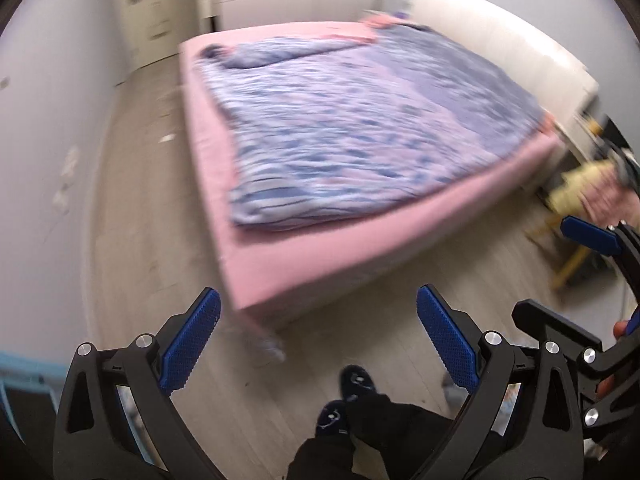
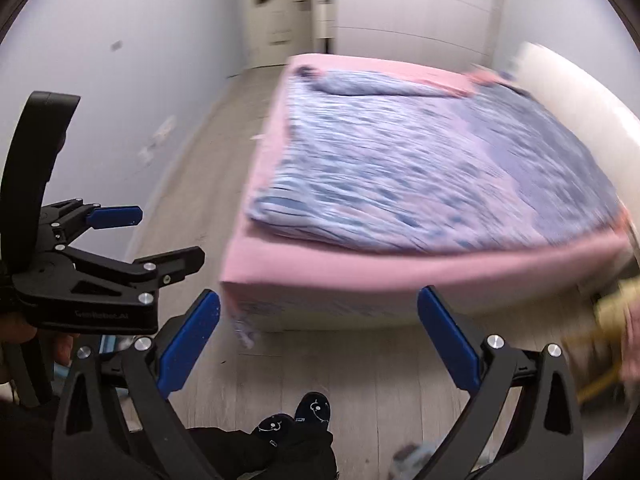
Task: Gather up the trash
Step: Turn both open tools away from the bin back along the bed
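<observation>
Both hand-held grippers, left [image 1: 318, 340] and right [image 2: 318, 340], released and empty near bed [image 1: 304, 264], scanning floor [image 1: 152, 200] for trash

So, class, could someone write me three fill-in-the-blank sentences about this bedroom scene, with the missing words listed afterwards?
1. The patterned blue quilt lies on a ____ mattress.
2. The jaws of the left gripper stand ____.
3. The right gripper holds ____ between its jaws.
4. The person's dark slippers stand on the pale ____ floor.

Missing words: pink; open; nothing; wooden
</observation>
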A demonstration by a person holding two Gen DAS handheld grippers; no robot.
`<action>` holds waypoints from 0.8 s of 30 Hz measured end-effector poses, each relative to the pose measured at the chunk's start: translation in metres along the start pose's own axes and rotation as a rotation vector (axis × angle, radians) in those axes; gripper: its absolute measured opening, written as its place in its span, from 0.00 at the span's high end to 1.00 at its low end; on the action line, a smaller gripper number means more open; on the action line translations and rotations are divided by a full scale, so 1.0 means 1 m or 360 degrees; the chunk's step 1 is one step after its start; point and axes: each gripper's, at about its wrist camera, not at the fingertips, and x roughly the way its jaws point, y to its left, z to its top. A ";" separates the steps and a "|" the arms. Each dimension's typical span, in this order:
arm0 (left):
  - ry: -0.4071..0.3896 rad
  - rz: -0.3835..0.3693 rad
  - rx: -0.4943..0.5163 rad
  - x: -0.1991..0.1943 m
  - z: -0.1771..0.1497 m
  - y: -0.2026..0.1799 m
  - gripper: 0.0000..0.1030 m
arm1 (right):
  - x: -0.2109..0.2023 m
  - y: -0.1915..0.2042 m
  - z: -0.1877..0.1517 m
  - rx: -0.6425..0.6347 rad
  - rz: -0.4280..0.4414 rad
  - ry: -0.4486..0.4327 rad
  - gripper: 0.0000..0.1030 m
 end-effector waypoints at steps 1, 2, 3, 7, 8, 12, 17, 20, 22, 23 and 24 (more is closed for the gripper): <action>-0.0014 0.0061 -0.0050 -0.001 -0.001 0.013 0.07 | 0.005 0.004 0.006 -0.0040 0.0038 0.0009 0.07; -0.0017 0.0109 -0.0089 -0.002 -0.002 0.023 0.07 | 0.009 0.009 0.012 -0.0087 0.0075 0.0020 0.07; -0.0019 0.0182 -0.0164 -0.004 -0.004 0.036 0.07 | 0.015 0.016 0.020 -0.0163 0.0128 0.0031 0.07; -0.0055 0.0330 -0.0486 -0.023 -0.014 0.089 0.07 | 0.035 0.038 0.045 -0.0423 0.0270 0.0027 0.07; -0.0061 0.0379 -0.0539 -0.027 -0.017 0.102 0.07 | 0.037 0.042 0.049 -0.0466 0.0307 0.0023 0.07; -0.0068 0.0533 -0.0725 -0.052 -0.034 0.136 0.07 | 0.055 0.073 0.070 -0.0647 0.0432 0.0017 0.07; -0.0094 0.0638 -0.0910 -0.084 -0.053 0.178 0.07 | 0.065 0.110 0.085 -0.0697 0.0553 0.0025 0.07; -0.0111 0.0676 -0.0992 -0.098 -0.065 0.201 0.07 | 0.071 0.148 0.095 -0.0769 0.0598 0.0021 0.07; -0.0137 0.0692 -0.1020 -0.104 -0.070 0.223 0.07 | 0.073 0.168 0.103 -0.0789 0.0624 0.0009 0.07; -0.0150 0.0697 -0.1018 -0.106 -0.070 0.231 0.07 | 0.075 0.182 0.107 -0.0799 0.0627 -0.0005 0.07; -0.0165 0.0707 -0.1001 -0.108 -0.071 0.243 0.07 | 0.077 0.196 0.112 -0.0807 0.0614 -0.0019 0.07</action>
